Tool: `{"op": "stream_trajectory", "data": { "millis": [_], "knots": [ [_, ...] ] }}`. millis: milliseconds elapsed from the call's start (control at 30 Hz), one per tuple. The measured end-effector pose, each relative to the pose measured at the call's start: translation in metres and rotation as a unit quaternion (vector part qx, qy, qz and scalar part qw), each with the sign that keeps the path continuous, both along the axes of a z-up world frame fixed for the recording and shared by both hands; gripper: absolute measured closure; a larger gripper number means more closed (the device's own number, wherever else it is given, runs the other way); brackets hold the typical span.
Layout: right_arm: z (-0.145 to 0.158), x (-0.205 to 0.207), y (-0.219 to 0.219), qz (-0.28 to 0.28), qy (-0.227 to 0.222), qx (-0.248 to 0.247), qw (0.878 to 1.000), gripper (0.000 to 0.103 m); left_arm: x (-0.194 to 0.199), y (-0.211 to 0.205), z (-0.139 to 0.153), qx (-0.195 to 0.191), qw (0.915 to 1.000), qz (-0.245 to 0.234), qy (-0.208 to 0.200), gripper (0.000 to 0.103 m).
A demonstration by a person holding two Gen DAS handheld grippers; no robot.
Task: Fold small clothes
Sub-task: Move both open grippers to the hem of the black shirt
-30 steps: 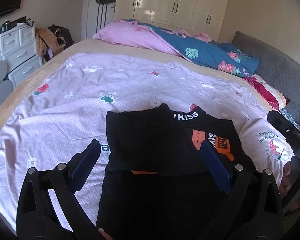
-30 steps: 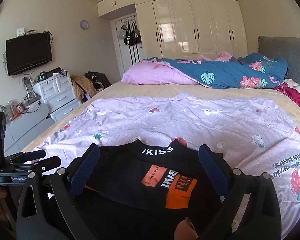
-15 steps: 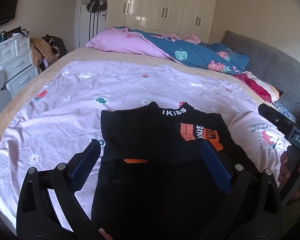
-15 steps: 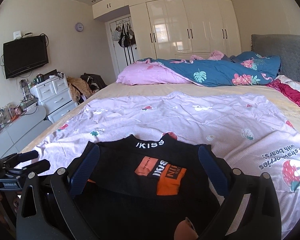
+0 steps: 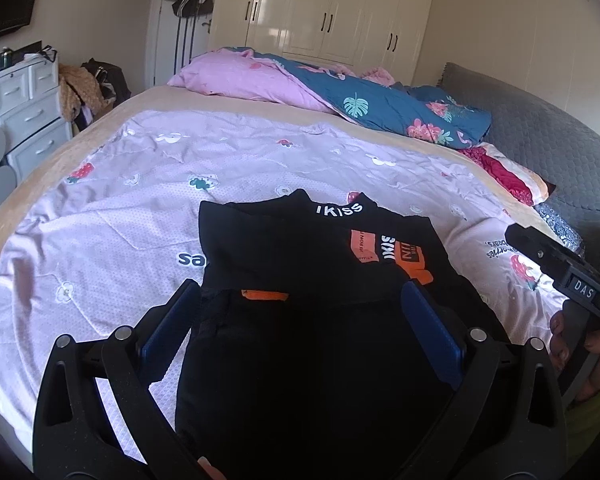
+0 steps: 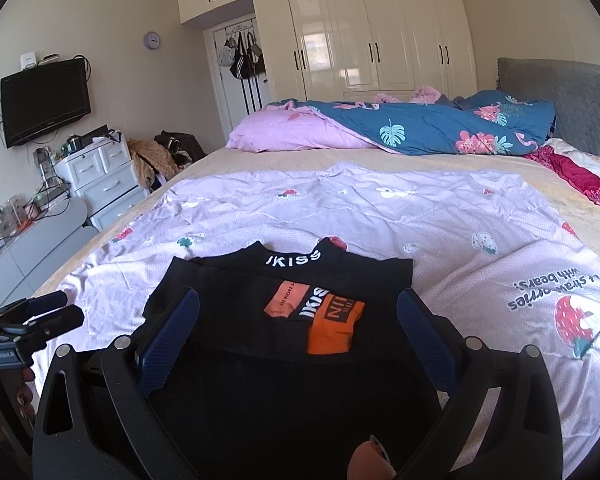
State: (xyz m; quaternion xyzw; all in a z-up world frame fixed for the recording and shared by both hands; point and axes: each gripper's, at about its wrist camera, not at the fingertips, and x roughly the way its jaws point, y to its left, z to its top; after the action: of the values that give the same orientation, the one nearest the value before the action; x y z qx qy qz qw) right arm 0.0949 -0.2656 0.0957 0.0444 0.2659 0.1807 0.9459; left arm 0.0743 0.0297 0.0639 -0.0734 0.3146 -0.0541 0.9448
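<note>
Now the black garment (image 5: 312, 280) lies partly folded on the lilac quilt (image 5: 112, 216) spread over the bed (image 6: 260, 160), its white-lettered collar pointing toward the pillows and the orange patch facing up on its right half. Both grippers hang above its near end, neither touching the cloth. Left gripper (image 5: 300, 308): jaws spread wide, nothing between them. Right gripper (image 6: 298, 312): jaws likewise wide apart and holding nothing. Each tool shows at the edge of the other's view. A blue floral duvet (image 6: 440, 128) is bunched at the far end of the bed.
</note>
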Motion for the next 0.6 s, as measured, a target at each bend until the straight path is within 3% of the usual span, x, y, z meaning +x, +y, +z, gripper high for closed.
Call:
{"op": "stream_trajectory", "data": {
  "millis": [600],
  "knots": [
    [-0.01, -0.018, -0.017, -0.012, 0.034, -0.005, 0.999, 0.004, -0.018, 0.014, -0.021, -0.004, 0.9991, 0.003, 0.042, 0.009]
  ]
}}
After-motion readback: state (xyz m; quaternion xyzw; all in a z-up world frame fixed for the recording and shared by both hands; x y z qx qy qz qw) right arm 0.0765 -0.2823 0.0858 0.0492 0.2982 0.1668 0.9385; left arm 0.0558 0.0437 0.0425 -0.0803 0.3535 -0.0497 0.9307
